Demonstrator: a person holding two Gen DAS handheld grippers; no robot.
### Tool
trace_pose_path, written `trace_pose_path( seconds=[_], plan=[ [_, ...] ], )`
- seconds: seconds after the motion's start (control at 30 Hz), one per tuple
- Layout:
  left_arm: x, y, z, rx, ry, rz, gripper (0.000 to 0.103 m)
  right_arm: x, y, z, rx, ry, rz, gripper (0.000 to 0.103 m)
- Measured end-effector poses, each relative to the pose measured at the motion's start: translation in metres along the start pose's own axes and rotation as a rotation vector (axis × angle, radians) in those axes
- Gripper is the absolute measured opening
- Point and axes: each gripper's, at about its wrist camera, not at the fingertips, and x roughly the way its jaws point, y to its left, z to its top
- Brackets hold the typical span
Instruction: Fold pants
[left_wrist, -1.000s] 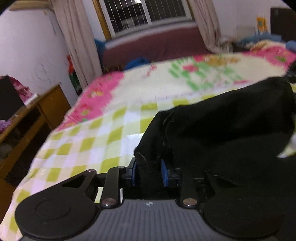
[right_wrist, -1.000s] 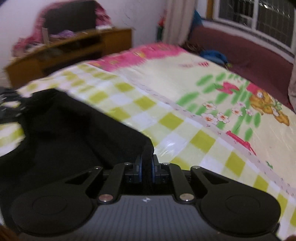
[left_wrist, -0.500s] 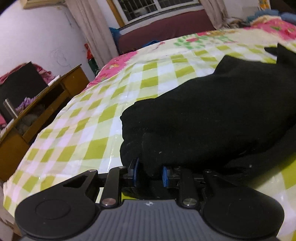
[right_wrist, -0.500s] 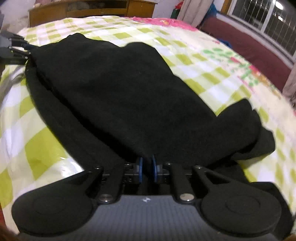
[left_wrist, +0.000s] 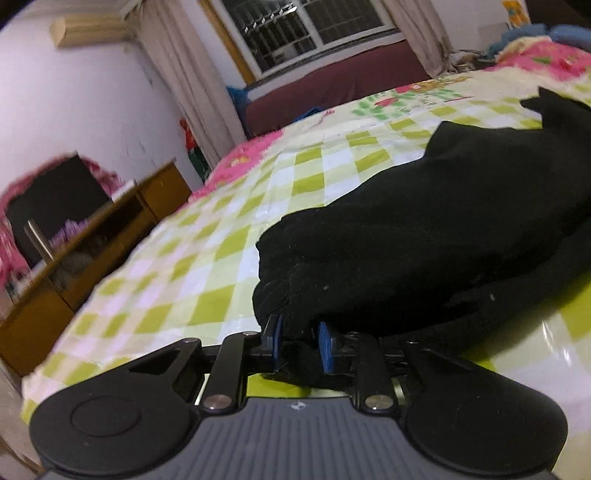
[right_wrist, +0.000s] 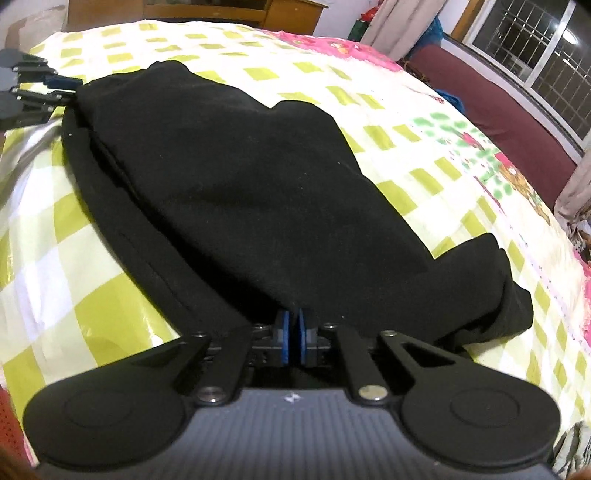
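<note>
One fold of the pants (right_wrist: 236, 192) lies on the bed (right_wrist: 424, 122); left gripper (left_wrist: 300, 345) and right gripper (right_wrist: 291, 341) both grip its near edge (release and more folds remain).

Bare checked bedsheet (right_wrist: 424, 122) beyond pants (right_wrist: 258, 192), wooden cabinet (left_wrist: 92, 236) beside bed

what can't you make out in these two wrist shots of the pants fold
- Left gripper fingertips, left wrist view: buried in bunched black pants.
- Right gripper pad tips, right wrist view: tucked under the pants' edge.
- Lower layer of the pants, both views: covered by the folded-over top layer.
- Items on the wooden cabinet, left wrist view: blurred.
- The person: out of frame.
</note>
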Motion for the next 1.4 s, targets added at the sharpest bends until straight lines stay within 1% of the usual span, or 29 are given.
trace_pose_path(
  seconds=[0.03,0.07,0.2,0.23,0.27,0.3,0.33,0.37,0.4,0.43,0.47,0.5,0.57,0.73,0.83,0.9,1.0,1.07,1.1,1.17,1.2,1.27,1.33,1.37,1.4],
  plan=[
    [-0.001,-0.004,-0.002,0.037,-0.009,0.013,0.042,-0.002,-0.001,-0.004,-0.007,-0.003,-0.002,0.010],
    [0.000,-0.008,-0.003,0.077,-0.012,0.022,0.045,-0.001,0.000,-0.004,-0.013,-0.008,-0.003,0.010],
    [0.015,-0.021,-0.002,0.188,-0.015,0.036,0.046,-0.002,0.014,-0.006,-0.046,-0.029,-0.013,0.010],
    [0.018,-0.023,0.001,0.213,-0.021,0.042,0.046,-0.001,0.017,-0.004,-0.059,-0.039,-0.019,0.011],
    [0.021,-0.025,0.003,0.236,-0.029,0.049,0.049,0.000,0.020,-0.002,-0.070,-0.045,-0.018,0.013],
    [0.024,-0.026,0.005,0.256,-0.035,0.054,0.055,0.003,0.022,0.000,-0.084,-0.043,-0.012,0.018],
    [0.026,-0.027,0.006,0.273,-0.039,0.059,0.057,0.007,0.024,0.002,-0.100,-0.040,-0.009,0.021],
    [0.029,-0.027,0.008,0.289,-0.043,0.069,0.059,0.012,0.026,0.004,-0.112,-0.036,-0.013,0.020],
    [0.029,-0.025,0.010,0.295,-0.044,0.074,0.059,0.016,0.027,0.006,-0.113,-0.029,-0.018,0.016],
    [0.028,-0.022,0.012,0.288,-0.039,0.070,0.057,0.020,0.026,0.009,-0.101,-0.014,-0.012,0.010],
    [0.026,-0.019,0.012,0.276,-0.031,0.062,0.047,0.021,0.024,0.011,-0.074,-0.002,0.009,0.005],
    [0.024,-0.015,0.013,0.264,-0.023,0.057,0.036,0.019,0.022,0.013,-0.056,-0.002,0.020,0.005],
    [0.018,-0.008,0.013,0.243,-0.024,0.067,0.032,0.007,0.022,0.015,-0.044,-0.023,0.018,0.004],
    [-0.003,0.002,0.011,0.136,-0.052,0.075,0.031,-0.027,0.022,0.014,0.016,-0.066,0.050,0.005],
    [-0.009,0.000,0.005,0.115,-0.053,0.105,0.031,-0.037,0.026,0.010,0.040,-0.086,0.070,0.004],
    [-0.014,0.004,0.002,0.078,-0.053,0.127,0.031,-0.043,0.025,0.010,0.060,-0.103,0.081,0.004],
    [-0.020,0.011,0.003,0.032,-0.053,0.148,0.031,-0.065,0.024,0.014,0.093,-0.165,0.090,0.004],
    [-0.020,0.015,0.002,0.024,-0.053,0.157,0.031,-0.075,0.021,0.017,0.104,-0.197,0.097,0.004],
    [-0.018,0.016,0.000,0.031,-0.048,0.160,0.031,-0.075,0.022,0.018,0.098,-0.191,0.104,0.004],
    [-0.015,0.015,-0.007,0.052,-0.030,0.190,0.030,-0.070,0.032,0.013,0.060,-0.172,0.107,0.004],
    [-0.016,0.017,-0.008,0.042,-0.028,0.195,0.029,-0.069,0.038,0.011,0.052,-0.165,0.111,0.004],
    [-0.022,0.019,-0.007,0.027,-0.043,0.206,0.029,-0.076,0.047,0.009,0.048,-0.194,0.126,0.004],
    [-0.024,0.019,-0.008,0.042,-0.050,0.235,0.022,-0.087,0.052,0.008,0.037,-0.236,0.117,0.004],
    [-0.021,0.018,-0.011,0.057,-0.034,0.242,0.022,-0.088,0.053,0.008,0.021,-0.240,0.114,0.004],
    [-0.014,0.016,-0.015,0.067,-0.012,0.247,0.022,-0.082,0.056,0.006,-0.004,-0.223,0.115,0.005]
  ],
)
